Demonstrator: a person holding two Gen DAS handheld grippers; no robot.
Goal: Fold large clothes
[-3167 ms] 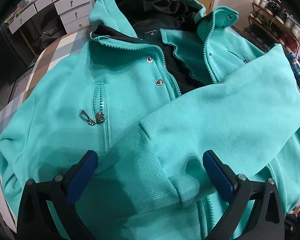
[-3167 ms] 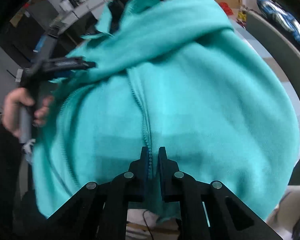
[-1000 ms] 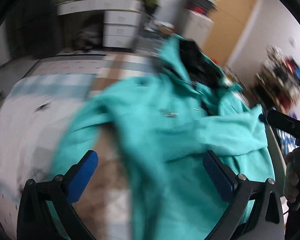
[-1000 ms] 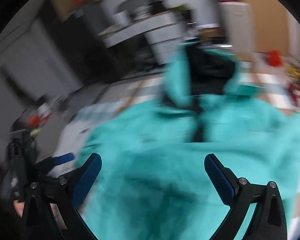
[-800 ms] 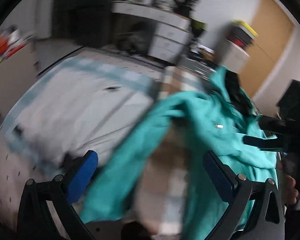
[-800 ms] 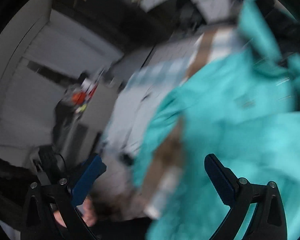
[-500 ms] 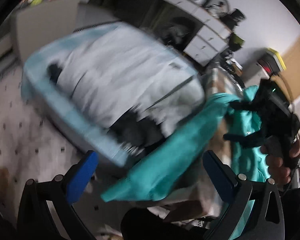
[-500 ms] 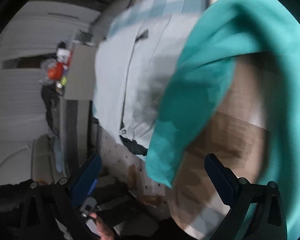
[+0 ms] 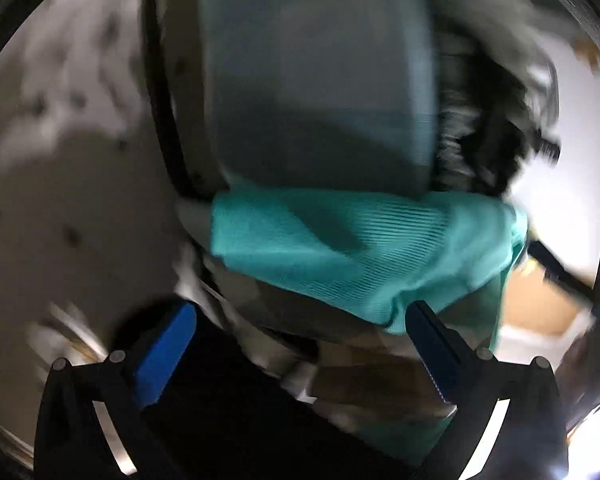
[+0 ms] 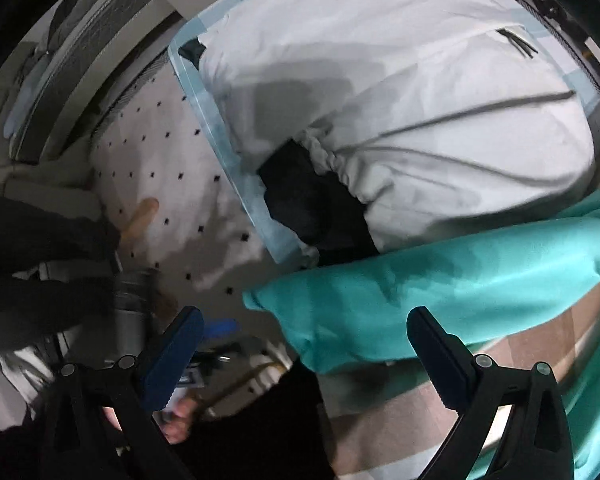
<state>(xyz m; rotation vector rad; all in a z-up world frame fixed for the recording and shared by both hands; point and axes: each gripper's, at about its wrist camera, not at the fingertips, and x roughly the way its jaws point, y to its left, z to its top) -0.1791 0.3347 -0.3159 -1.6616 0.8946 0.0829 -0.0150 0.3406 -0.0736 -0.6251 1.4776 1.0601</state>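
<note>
The teal sleeve hangs over the edge of the checked counter, its ribbed cuff just ahead of both hand-held grippers. The left hand-held gripper is released, its blue pads wide apart and holding nothing. The right hand-held gripper is released too, the soft fleece between and just beyond its pads. A pale grey jacket lies further out. The left view is blurred.

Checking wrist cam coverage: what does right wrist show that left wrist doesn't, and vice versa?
Right wrist only: a white jacket in a clear bin, the dotted floor in sharp focus, and the person's hand at the lower left.
Left wrist only: the ribbed cuff of the teal sleeve, close up though blurred.
Both: the teal sleeve, with each view's own gripper open and empty.
</note>
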